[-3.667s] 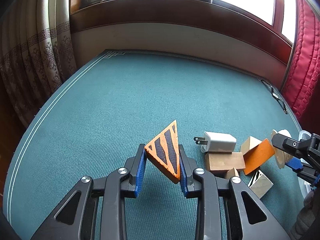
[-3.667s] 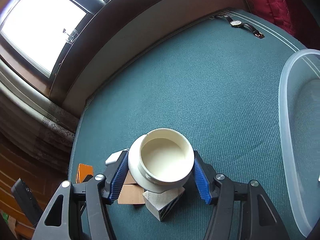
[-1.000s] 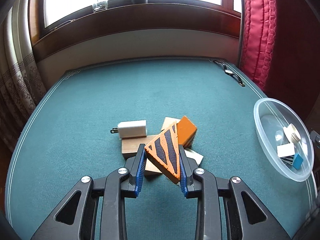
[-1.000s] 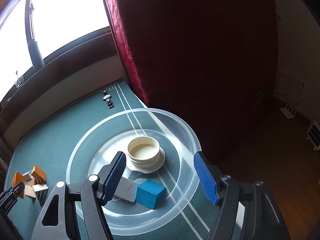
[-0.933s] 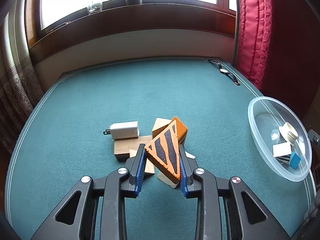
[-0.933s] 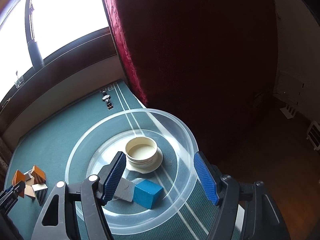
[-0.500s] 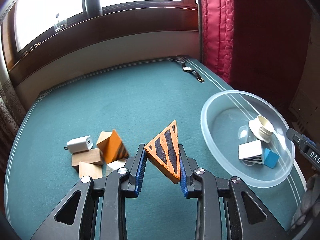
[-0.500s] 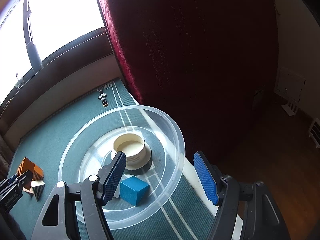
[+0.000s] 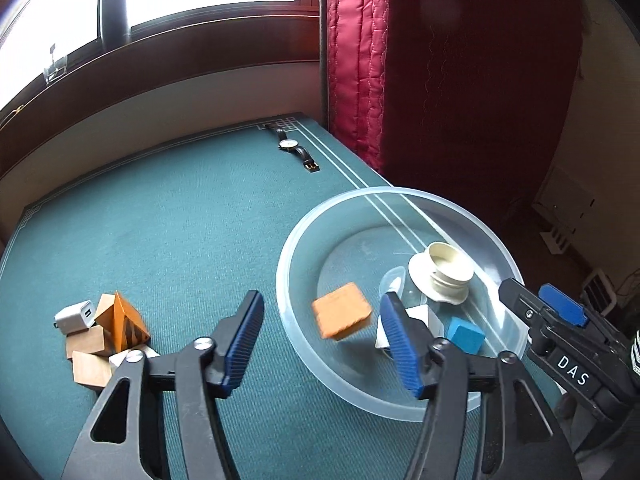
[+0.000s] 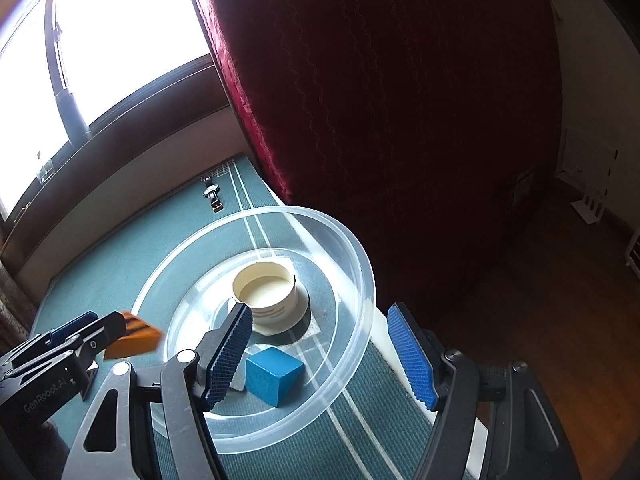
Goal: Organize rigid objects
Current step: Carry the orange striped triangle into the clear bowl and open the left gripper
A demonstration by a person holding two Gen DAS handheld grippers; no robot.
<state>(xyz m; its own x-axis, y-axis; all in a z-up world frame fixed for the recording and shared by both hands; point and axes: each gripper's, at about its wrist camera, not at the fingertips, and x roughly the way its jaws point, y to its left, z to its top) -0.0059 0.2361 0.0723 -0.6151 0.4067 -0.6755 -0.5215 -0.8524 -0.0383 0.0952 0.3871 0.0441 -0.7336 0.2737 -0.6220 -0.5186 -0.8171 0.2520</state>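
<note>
Half a second ago our left gripper [image 9: 322, 340] pinched the orange striped wedge [image 9: 341, 316]; now its blue jaws stand spread and the wedge sits blurred between them, over the clear bowl [image 9: 304, 352], its plain orange face toward the left camera. We cannot tell whether it touches the bowl floor. We count one wedge there and three other things in the bowl: one cream cup fitting [image 9: 444, 272] at 2 o'clock from the wedge, one blue cube [image 9: 464, 336] at 4 o'clock, and one white block [image 9: 430, 316] partly hidden behind our left gripper's right finger. Our right gripper [image 10: 320, 356] hovers over the bowl's near rim, its jaws spread wide and holding nothing; in the left view it reaches in from the lower right. At 9 o'clock from the bowl, well apart on the green table [image 9: 180, 220], lies a heap: one white charger [image 9: 74, 316], one orange striped block [image 9: 122, 322] and several plain wooden blocks [image 9: 90, 366], touching one another. One wristwatch [image 9: 294, 148] lies at 12 o'clock near the far table edge, beside the red curtain [image 9: 360, 60].
</note>
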